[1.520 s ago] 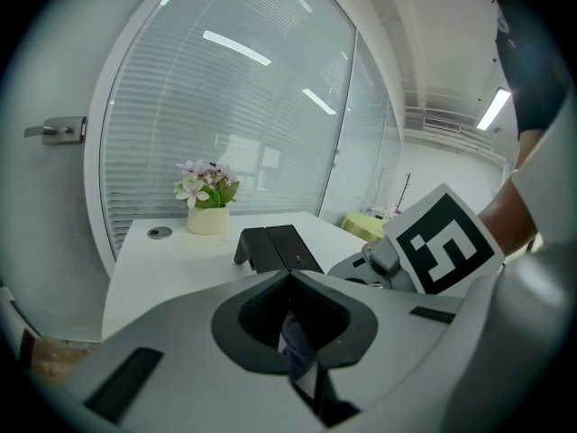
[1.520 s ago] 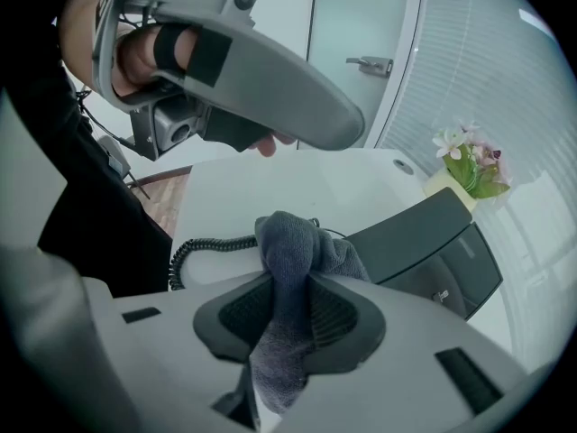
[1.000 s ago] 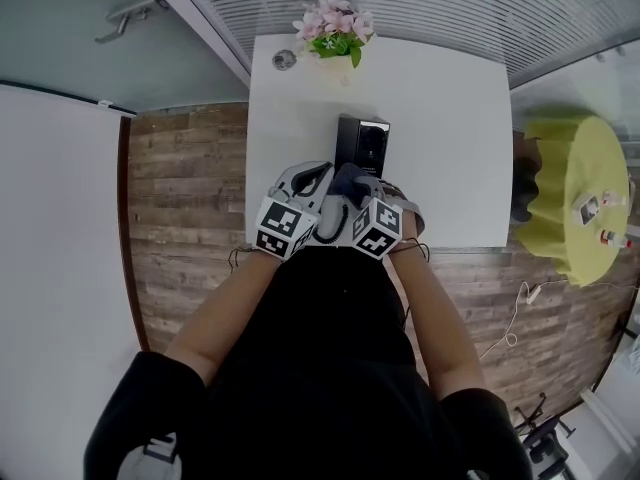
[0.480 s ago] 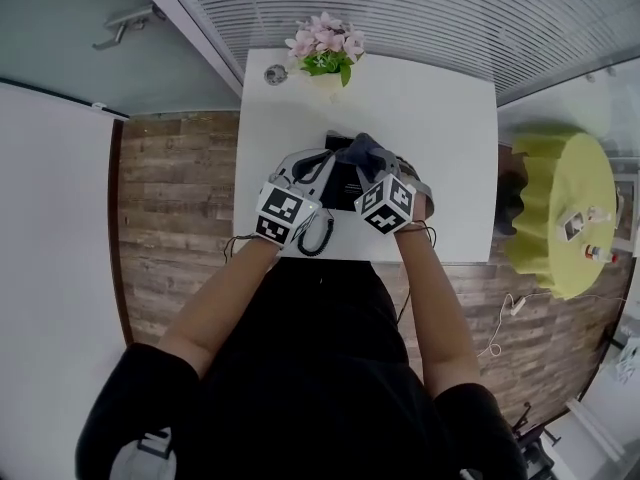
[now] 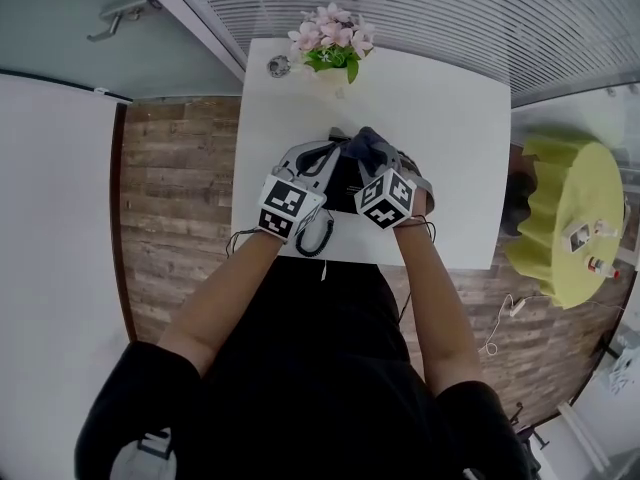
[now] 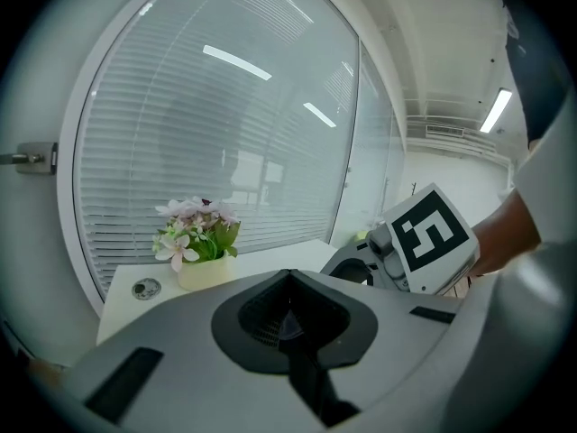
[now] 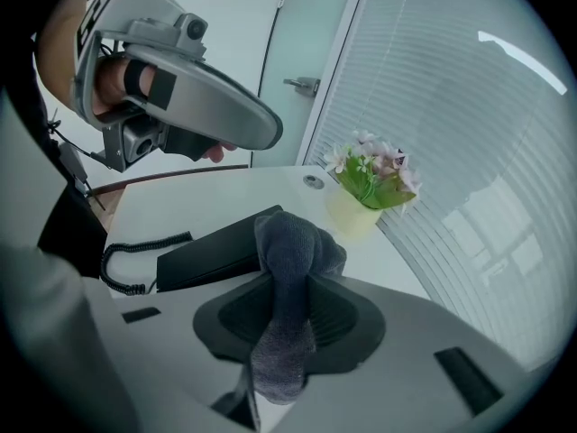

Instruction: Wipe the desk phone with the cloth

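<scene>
**Holding the cloth at the phone, with the wipe itself yet to show**

At the left, the left gripper has its jaws pressed together with nothing between them. From the head view it lies over the phone's 9 o'clock side. Whether it touches or steadies the phone cannot be told.

The phone, a flat black unit, sits at the middle of the white table. Its coiled cord loops off toward 7 o'clock, near the table edge closest to the person. The flowers stand well apart from it, at the table's 12 o'clock edge.

To the right, the cloth is a dark grey wad. It is pinched in the narrow jaws of the right gripper, with a bunched end sticking out past the tips. From the head view that end lies over the phone's 1 o'clock corner. In the right gripper view it overlaps the phone's far end. Whether it presses on the surface or hangs just above it cannot be told.

As a judgement, the set-up is done: the cloth is picked up, gripped firmly and brought to the phone. Nearly all of the wiping seems left. Nothing in the views marks any part of the phone as cleaned. The long top face toward 6 o'clock and the 9 o'clock side, under the left gripper, have yet to meet the cloth.
</scene>
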The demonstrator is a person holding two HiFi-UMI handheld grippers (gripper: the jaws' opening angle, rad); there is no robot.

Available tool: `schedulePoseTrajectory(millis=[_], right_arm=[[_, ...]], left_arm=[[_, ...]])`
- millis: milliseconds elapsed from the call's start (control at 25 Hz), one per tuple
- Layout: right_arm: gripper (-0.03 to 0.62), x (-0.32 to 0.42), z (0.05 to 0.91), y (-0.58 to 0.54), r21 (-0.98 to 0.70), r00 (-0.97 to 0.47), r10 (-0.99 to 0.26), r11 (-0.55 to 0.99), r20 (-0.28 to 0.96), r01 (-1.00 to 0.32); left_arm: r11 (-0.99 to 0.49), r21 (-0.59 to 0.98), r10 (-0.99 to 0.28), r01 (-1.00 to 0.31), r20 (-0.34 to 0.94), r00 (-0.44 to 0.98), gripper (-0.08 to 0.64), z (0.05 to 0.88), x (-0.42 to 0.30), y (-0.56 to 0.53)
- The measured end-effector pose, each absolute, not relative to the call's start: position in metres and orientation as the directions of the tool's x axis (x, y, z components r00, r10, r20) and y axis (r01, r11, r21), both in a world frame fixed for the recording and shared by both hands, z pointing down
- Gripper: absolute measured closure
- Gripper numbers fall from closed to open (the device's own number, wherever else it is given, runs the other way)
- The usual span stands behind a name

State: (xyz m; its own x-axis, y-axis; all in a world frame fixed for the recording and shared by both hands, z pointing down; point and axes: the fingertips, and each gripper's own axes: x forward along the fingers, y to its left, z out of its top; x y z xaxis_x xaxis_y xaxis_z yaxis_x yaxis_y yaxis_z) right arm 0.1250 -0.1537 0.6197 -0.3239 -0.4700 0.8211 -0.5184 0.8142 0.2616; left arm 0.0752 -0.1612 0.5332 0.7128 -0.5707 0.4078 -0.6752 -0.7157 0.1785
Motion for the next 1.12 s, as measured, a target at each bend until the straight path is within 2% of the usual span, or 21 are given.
schedulePoseTrajectory(millis=[480, 1120], right_arm=[[0.485, 0.118, 0.629, -0.139, 0.303, -0.308, -0.477, 0.828, 0.823, -0.472], [0.486, 0.113, 0.640, -0.114, 0.285, -0.301, -0.464, 0.827, 0.833, -0.486]], left_arm=[[-0.718, 0.194, -0.545, -0.669, 0.441, 0.713, 0.551, 0.555, 0.080, -0.153], [-0.727, 0.201, -0.522, -0.656, 0.458, 0.719, 0.551, 0.567, 0.074, -0.124]])
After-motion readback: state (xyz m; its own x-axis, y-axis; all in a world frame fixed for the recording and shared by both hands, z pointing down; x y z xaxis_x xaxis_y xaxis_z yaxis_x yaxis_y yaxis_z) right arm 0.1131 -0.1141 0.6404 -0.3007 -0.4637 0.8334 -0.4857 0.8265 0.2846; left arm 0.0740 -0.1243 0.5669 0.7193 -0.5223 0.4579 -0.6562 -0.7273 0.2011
